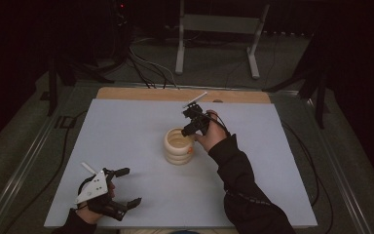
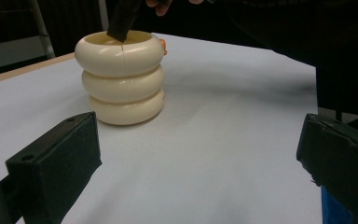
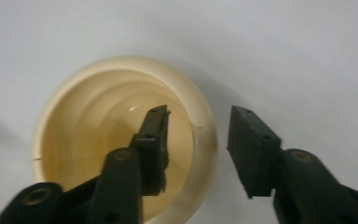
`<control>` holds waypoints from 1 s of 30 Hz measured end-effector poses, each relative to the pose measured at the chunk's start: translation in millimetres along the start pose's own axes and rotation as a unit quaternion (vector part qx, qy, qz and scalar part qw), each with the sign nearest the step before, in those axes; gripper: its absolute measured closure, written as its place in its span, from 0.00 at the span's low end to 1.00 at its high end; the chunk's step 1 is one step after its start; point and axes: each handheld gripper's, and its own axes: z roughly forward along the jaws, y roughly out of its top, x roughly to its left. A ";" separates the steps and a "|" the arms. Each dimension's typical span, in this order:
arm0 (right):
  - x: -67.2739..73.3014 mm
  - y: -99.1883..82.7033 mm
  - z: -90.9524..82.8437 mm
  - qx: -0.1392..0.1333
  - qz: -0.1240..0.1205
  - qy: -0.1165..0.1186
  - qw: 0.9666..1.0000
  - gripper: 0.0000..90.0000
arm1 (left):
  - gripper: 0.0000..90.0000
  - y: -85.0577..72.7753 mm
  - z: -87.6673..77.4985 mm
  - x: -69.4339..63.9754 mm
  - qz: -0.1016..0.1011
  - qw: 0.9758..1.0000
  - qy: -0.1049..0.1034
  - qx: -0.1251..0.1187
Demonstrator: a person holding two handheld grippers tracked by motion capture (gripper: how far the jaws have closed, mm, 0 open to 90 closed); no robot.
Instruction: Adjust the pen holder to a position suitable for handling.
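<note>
A cream pot built like three stacked rings stands upright mid-table, hollow and open at the top. A small orange bit shows on its right side. My right gripper is over the pot's right rim and open: one jaw reaches inside the pot and the other hangs outside the wall. My left gripper is near the table's front left corner, open wide with nothing between its jaws. It faces the pot, which stands well beyond it.
A pale blue-grey sheet covers the table, with a wooden strip along the far edge. Behind the table, on the floor, are a white metal stand and cables. The person's dark sleeve crosses the table's right front.
</note>
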 end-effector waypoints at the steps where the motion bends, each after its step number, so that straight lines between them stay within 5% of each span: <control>1: 0.0 0.0 -1.8 -0.003 0.000 0.001 1.000 0.57 | 0.00 0.0 0.0 0.0 0.000 1.000 0.000 0.000; 22: -18.5 -14.9 -39.9 -0.072 0.016 0.013 0.997 0.22 | 0.00 -0.3 0.2 0.4 0.000 1.000 0.000 0.001; 30: -34.0 -33.1 -53.2 -0.085 -0.003 0.037 0.996 0.05 | 0.00 -0.5 0.5 0.4 -0.002 1.000 0.000 0.000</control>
